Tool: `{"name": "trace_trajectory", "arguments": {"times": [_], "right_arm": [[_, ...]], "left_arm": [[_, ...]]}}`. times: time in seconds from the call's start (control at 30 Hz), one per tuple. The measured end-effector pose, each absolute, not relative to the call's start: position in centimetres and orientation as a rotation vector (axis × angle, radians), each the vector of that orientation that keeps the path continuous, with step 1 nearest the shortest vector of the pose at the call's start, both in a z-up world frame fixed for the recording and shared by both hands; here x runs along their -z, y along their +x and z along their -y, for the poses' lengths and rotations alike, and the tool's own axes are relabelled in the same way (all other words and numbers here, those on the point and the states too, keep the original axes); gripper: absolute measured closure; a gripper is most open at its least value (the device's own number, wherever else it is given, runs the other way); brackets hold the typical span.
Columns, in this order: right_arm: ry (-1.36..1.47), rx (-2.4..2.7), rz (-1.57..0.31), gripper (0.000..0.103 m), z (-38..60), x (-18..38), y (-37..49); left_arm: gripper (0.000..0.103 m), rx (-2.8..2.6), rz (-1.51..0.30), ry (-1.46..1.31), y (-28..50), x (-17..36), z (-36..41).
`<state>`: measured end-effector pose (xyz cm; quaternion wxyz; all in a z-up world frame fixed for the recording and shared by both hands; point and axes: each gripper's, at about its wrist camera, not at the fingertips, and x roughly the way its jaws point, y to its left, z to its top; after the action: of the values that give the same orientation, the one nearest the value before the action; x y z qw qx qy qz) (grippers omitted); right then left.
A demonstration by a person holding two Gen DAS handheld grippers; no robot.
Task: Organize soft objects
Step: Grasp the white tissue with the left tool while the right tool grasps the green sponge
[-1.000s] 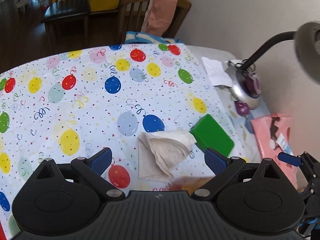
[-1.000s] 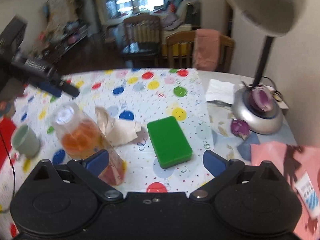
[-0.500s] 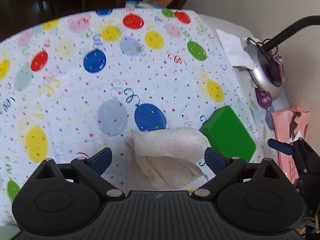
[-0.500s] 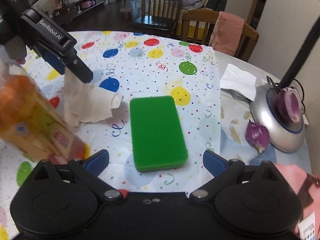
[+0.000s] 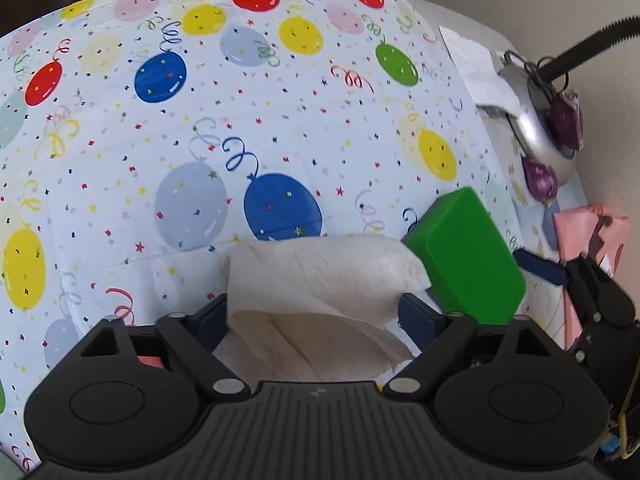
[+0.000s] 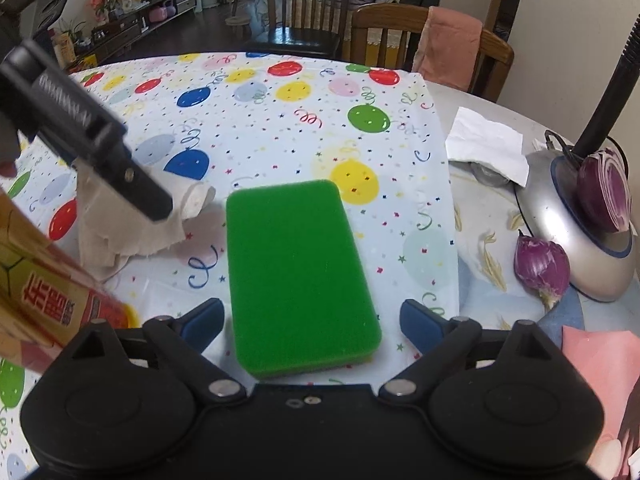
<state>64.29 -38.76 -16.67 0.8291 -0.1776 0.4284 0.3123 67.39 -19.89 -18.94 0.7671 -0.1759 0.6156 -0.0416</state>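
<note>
The crumpled white cloth (image 5: pixel 320 280) lies on the balloon-print tablecloth (image 5: pixel 240 120), and just to its right, touching or nearly so, sits the green sponge (image 6: pixel 296 276), flat and square to my right hand. These two are the soft things I mean to gather.

My left gripper (image 5: pixel 316 316) has the cloth between its blue pads, and the jaws are closing on it; they look to be at the cloth's edges, though I can't tell that they press yet. My right gripper (image 6: pixel 310 320) straddles the near end of the sponge, jaws also closing, with clear gaps showing on both sides, so nothing is held there yet.

I judge this the grasping step, both hands at once. Next I need to finish both squeezes before lifting: deep enough on the cloth that a loose fold doesn't slip out, gentle enough on the sponge that it doesn't buckle (it should give easily).

Around them: an orange-labelled bottle (image 6: pixel 44 292) crowds my left side, and the lamp base (image 6: pixel 580 232) with its purple onion pieces (image 6: pixel 540 266) stands well off to the right.
</note>
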Motion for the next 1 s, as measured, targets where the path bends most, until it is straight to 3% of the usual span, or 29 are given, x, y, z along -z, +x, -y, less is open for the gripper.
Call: {"name": "trace_trajectory", "arguments": {"times": [0.1,0.3,0.5,0.57,1.0], "right_arm": [[-0.36,-0.643,-0.892,0.018,38.6,16.7,64.4],[-0.338,-0.632,-0.876,0.033,38.3,16.7,64.4],[-0.329,-0.6,-0.868,0.035,38.3,16.5,64.0],[-0.319,-0.583,-0.866,0.036,38.3,16.4,63.8],[-0.214,-0.506,-0.843,0.037,40.8,11.8,61.7]], "left_arm": [[0.024,0.089,-1.331,-0.341,67.2,18.9,20.4],[0.06,0.075,-1.302,-0.322,66.9,18.5,19.8],[0.076,0.052,-1.269,-0.296,66.2,18.1,19.3],[0.086,0.048,-1.257,-0.298,65.9,18.0,19.1],[0.092,0.009,-1.127,-0.246,63.1,13.8,16.1]]}}
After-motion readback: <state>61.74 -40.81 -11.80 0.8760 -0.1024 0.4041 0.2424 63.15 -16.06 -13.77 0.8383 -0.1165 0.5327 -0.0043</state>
